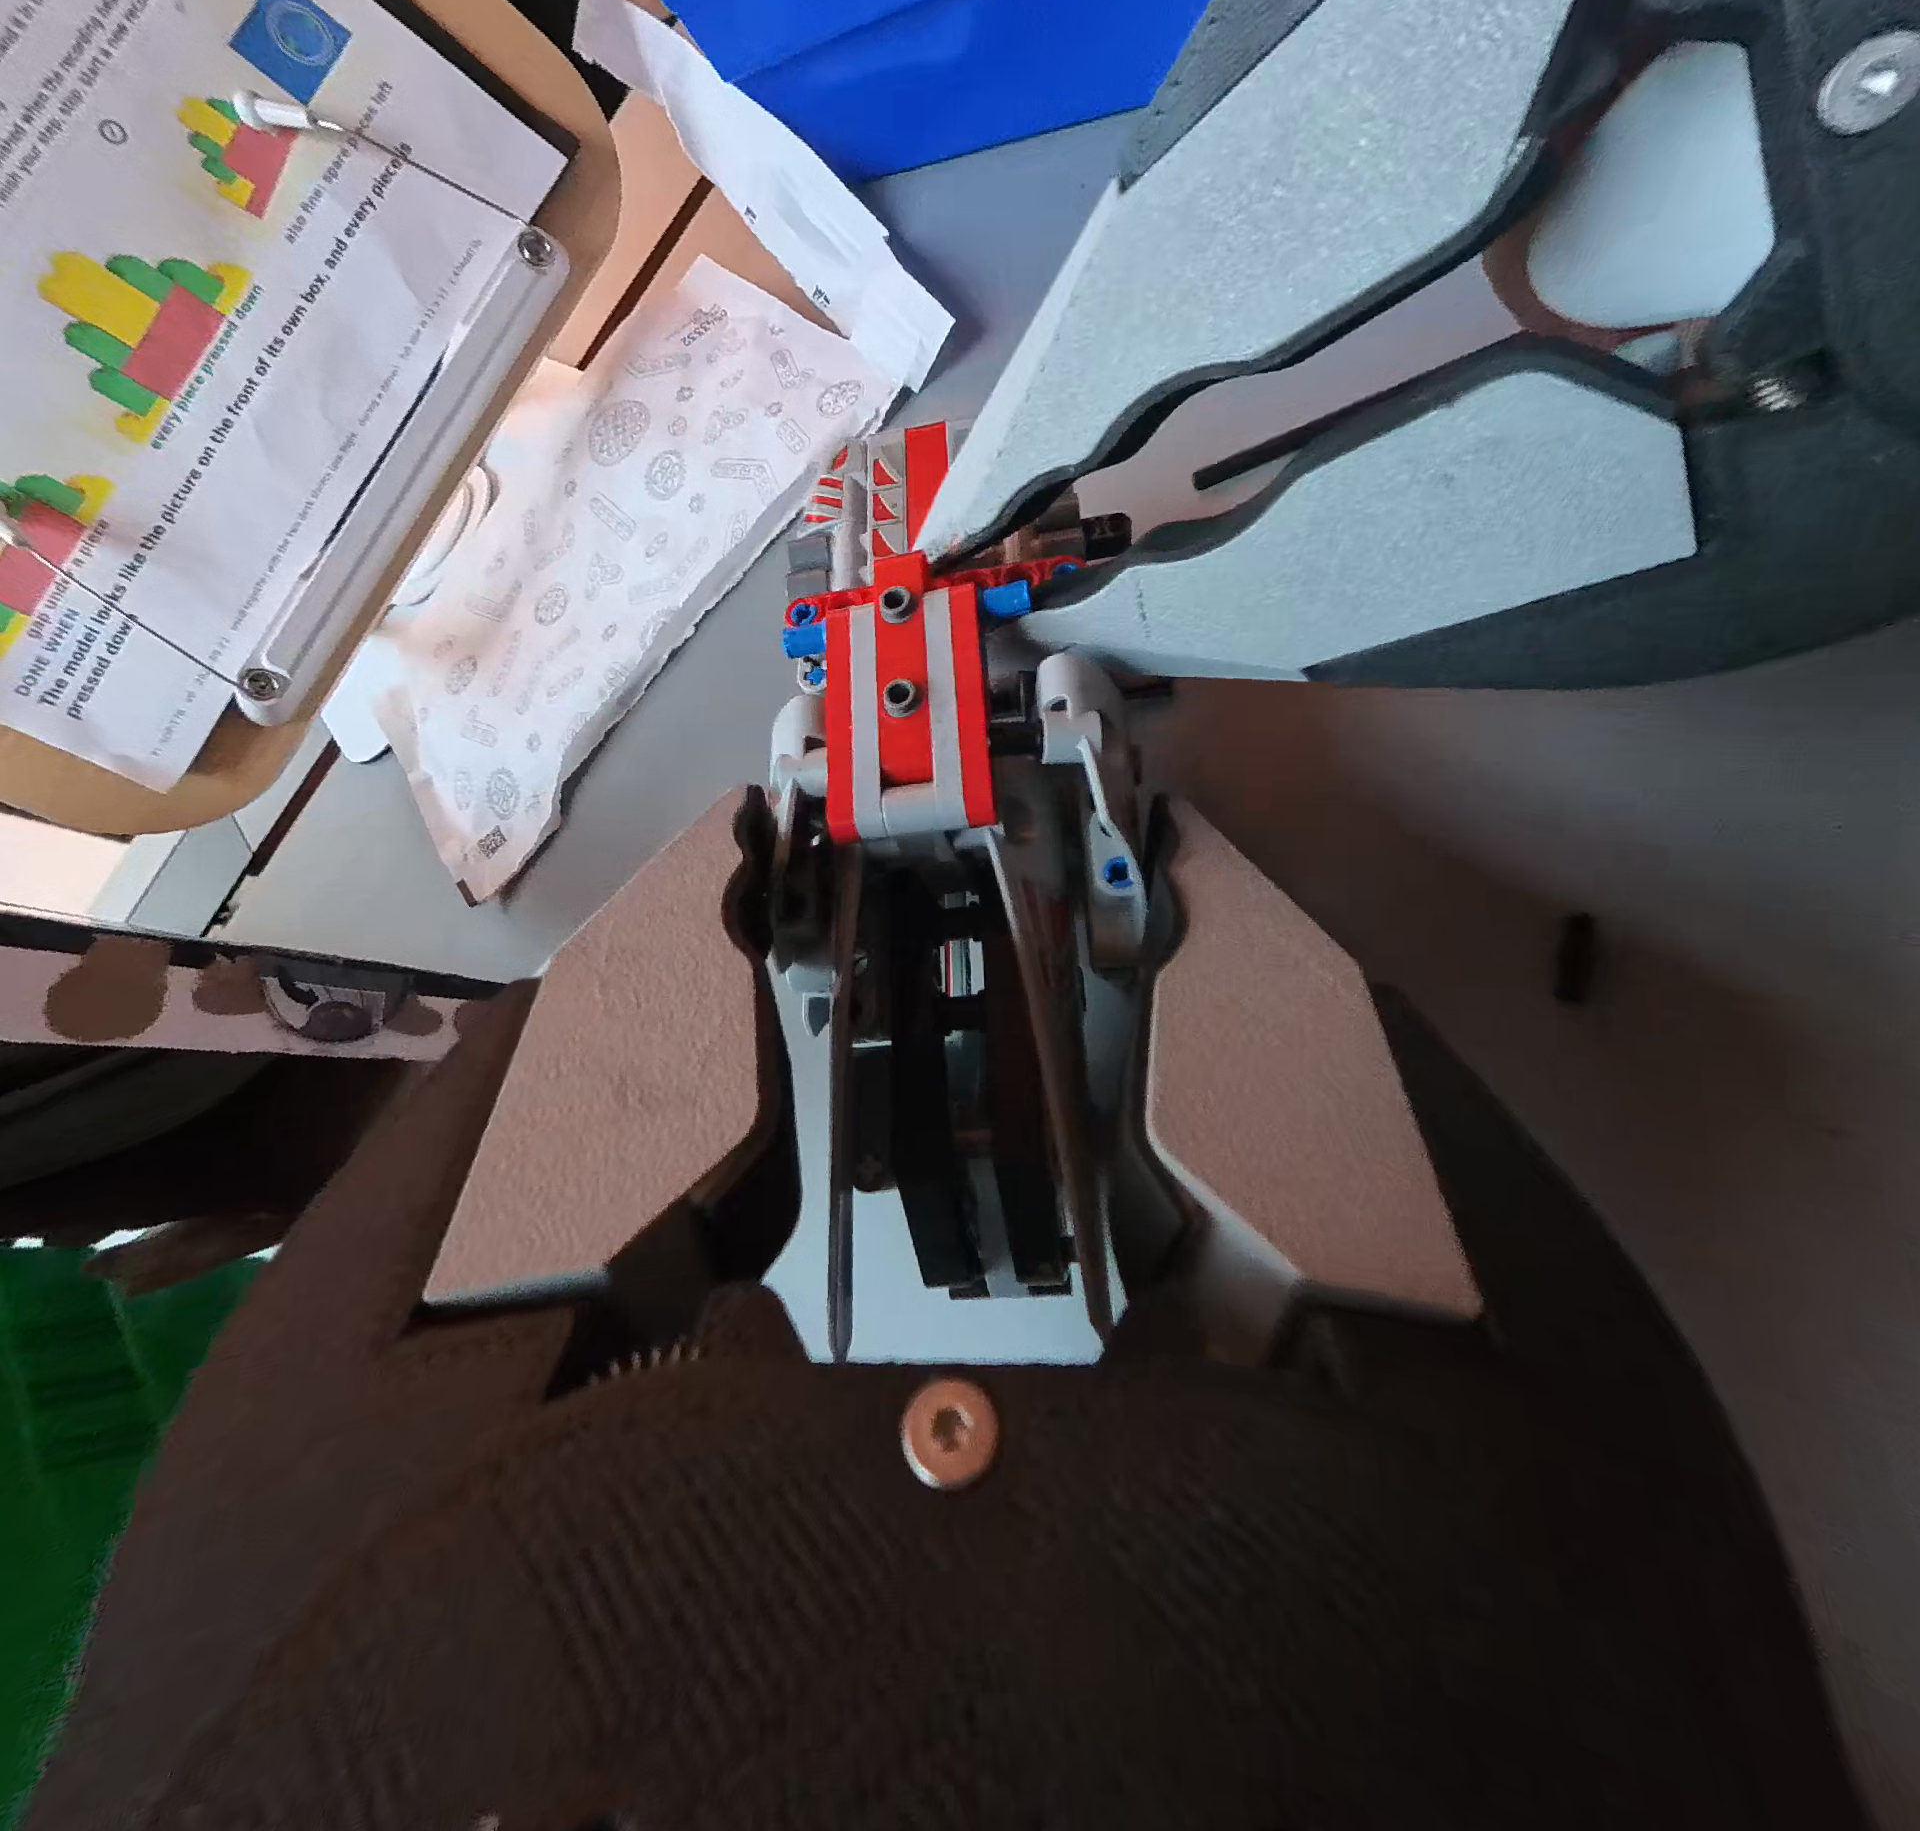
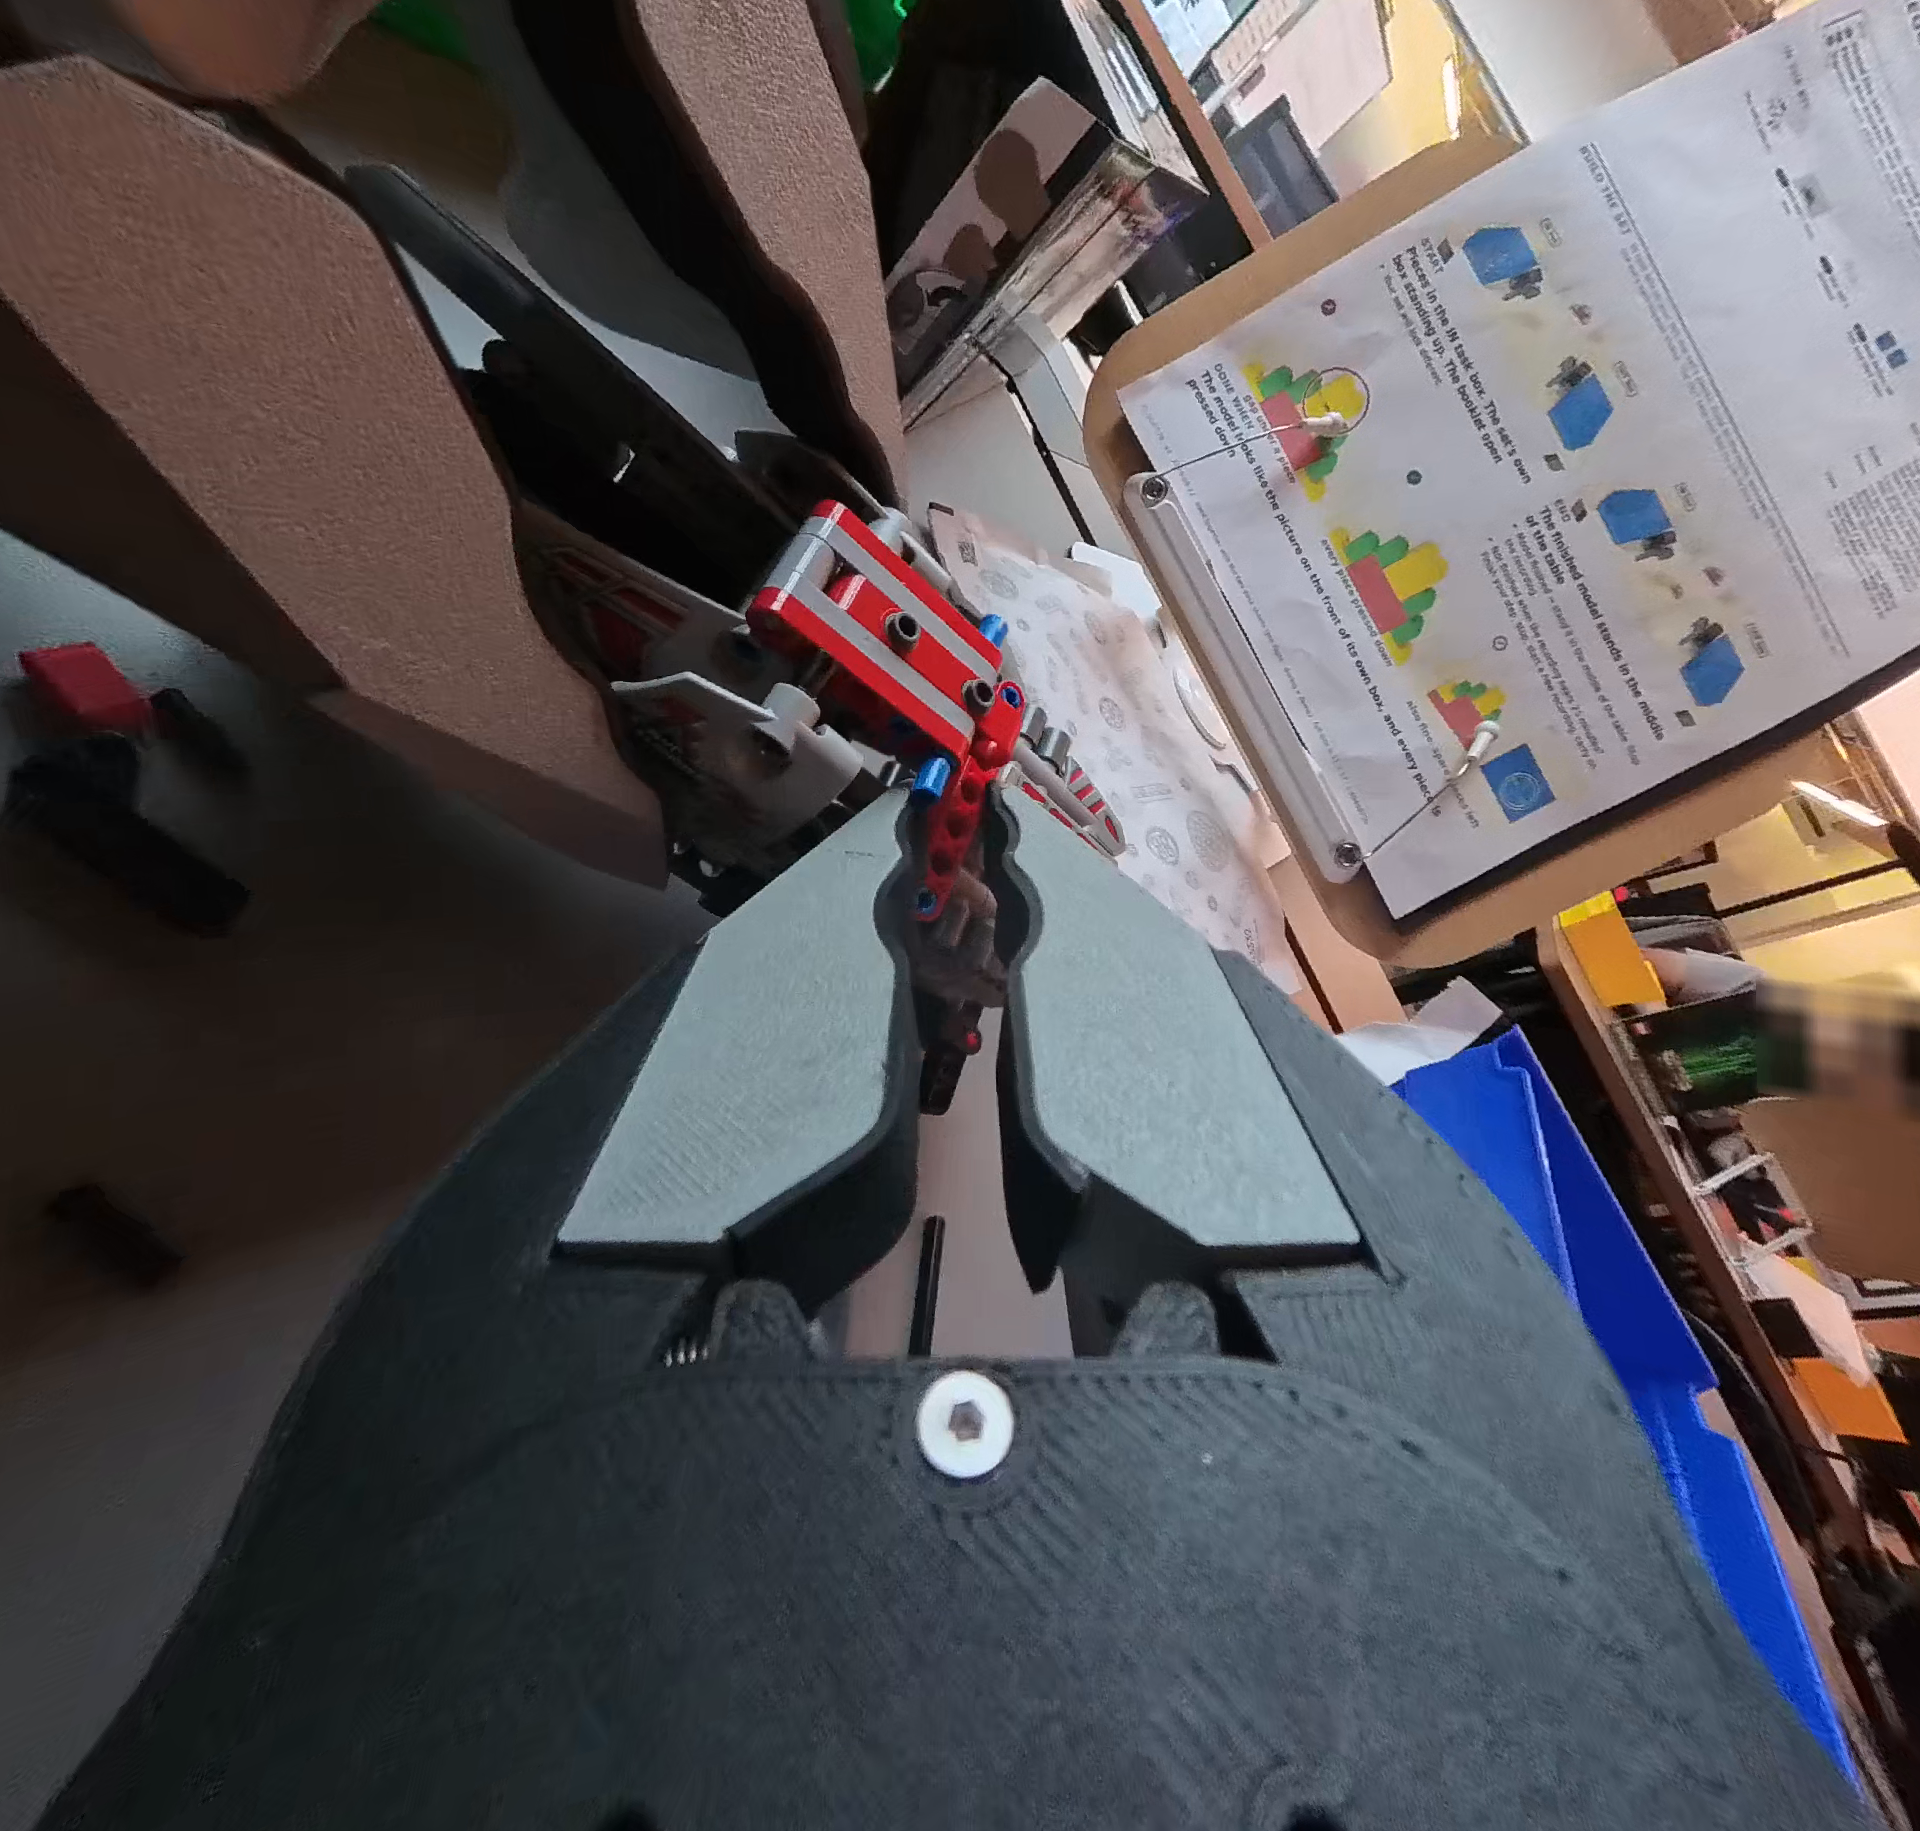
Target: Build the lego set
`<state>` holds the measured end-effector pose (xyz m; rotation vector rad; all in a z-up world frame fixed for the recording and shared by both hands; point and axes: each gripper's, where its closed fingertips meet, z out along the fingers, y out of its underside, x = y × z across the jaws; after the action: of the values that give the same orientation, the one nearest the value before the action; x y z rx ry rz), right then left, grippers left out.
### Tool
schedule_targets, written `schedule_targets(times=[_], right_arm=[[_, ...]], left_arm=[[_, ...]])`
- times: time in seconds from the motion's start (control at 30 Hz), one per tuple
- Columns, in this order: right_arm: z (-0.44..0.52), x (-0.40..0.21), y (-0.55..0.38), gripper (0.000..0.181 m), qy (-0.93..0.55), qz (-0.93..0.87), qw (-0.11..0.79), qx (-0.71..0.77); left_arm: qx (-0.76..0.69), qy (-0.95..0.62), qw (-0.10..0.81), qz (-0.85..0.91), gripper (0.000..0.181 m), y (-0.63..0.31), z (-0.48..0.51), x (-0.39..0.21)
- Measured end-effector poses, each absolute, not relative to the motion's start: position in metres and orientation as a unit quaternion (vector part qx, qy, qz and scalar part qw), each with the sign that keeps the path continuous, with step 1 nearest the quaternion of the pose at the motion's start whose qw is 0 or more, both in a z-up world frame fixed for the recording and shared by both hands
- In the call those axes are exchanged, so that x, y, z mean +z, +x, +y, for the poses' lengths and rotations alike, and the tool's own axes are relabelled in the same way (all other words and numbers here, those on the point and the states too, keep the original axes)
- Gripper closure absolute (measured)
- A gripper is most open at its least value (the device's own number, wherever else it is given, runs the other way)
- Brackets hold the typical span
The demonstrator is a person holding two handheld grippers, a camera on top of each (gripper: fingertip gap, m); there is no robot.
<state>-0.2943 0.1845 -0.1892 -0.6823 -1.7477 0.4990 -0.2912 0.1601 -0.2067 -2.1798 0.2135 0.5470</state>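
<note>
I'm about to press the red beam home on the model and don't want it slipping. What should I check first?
1. Left tongs shut on the model: ok.
2. Right tongs pinch the red beam: ok.
3. Beam meets the model's striped red panel: ok.
4. Beam's pins lined up with their holes: cannot tell.
5. Blue pins seated fully: cannot tell.
6. Paper bag lies apart from the model: ok.

Lab-like workroom, instruction sheet [image 2: 1558, 493] on a stand, blue bin [image 2: 1621, 1262], cluttered shelving [image 2: 1714, 1106]
</note>
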Motion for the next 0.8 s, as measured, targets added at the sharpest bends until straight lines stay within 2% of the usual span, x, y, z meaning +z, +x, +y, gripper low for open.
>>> schedule_targets(times=[0.27,0.43,0.53,0.7,0.8], right_arm=[[0.184,-0.184,-0.293,0.179,-0.271,-0.741,0.575,0.217],[0.189,-0.163,-0.291,0.181,-0.293,-0.702,0.586,0.281],[0.206,-0.145,-0.289,0.181,-0.353,-0.652,0.547,0.388],[0.21,-0.16,-0.286,0.181,-0.372,-0.663,0.492,0.425],[0.203,-0.171,-0.289,0.156,-0.37,-0.684,0.483,0.404]], left_arm=[[0.138,-0.878,0.455,0.056,0.111,-0.285,0.161,-0.205],[0.101,-0.879,0.464,0.039,0.112,-0.286,0.16,-0.207],[0.104,-0.877,0.468,0.03,0.112,-0.289,0.162,-0.208],[0.078,-0.872,0.484,0.018,0.111,-0.292,0.164,-0.208],[0.078,-0.869,0.488,0.02,0.111,-0.293,0.166,-0.208]])
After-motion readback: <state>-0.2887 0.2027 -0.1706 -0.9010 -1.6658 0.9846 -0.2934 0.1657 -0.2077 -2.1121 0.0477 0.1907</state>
